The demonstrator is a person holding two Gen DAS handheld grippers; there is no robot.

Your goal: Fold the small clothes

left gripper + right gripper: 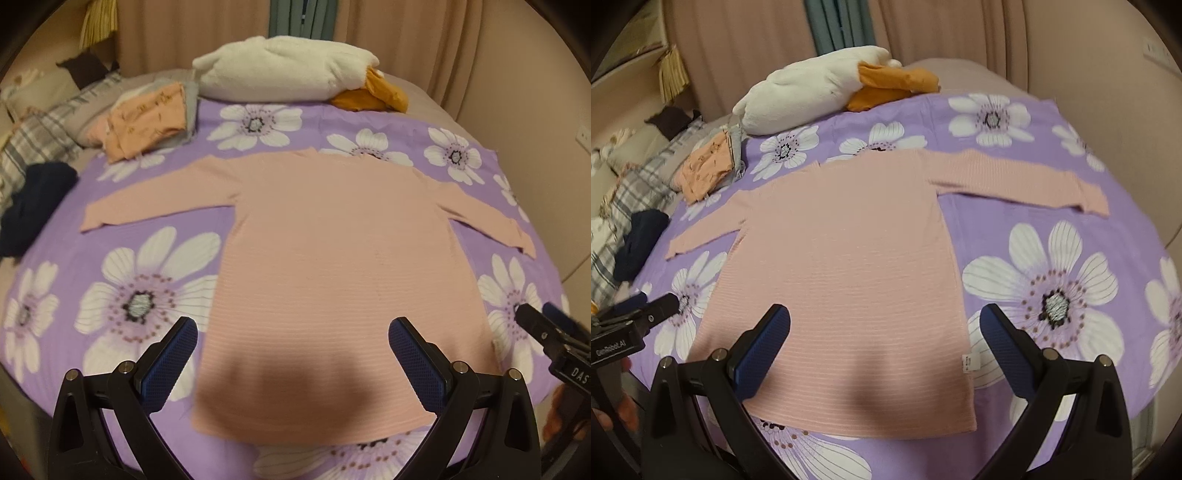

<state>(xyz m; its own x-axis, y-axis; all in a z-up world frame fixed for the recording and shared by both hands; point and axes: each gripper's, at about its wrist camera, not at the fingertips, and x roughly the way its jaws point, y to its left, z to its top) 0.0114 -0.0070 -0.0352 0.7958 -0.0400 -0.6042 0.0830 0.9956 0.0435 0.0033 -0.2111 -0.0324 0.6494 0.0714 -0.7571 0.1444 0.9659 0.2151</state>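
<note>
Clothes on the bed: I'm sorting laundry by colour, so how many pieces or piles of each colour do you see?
Pink shirt, spread flat: 1
Peach folded pile: 1
Navy garment: 1
Orange garment: 1
Total: 4
The white plush pillow is not counted.

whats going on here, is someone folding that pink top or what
A person holds a two-finger gripper in each hand over a bed. The pink long-sleeved top lies flat on the purple flowered sheet, both sleeves spread out, nothing folded yet. The left gripper and right gripper are both open near the hem, holding nothing. A small stack of folded clothes sits at the far left.
</note>
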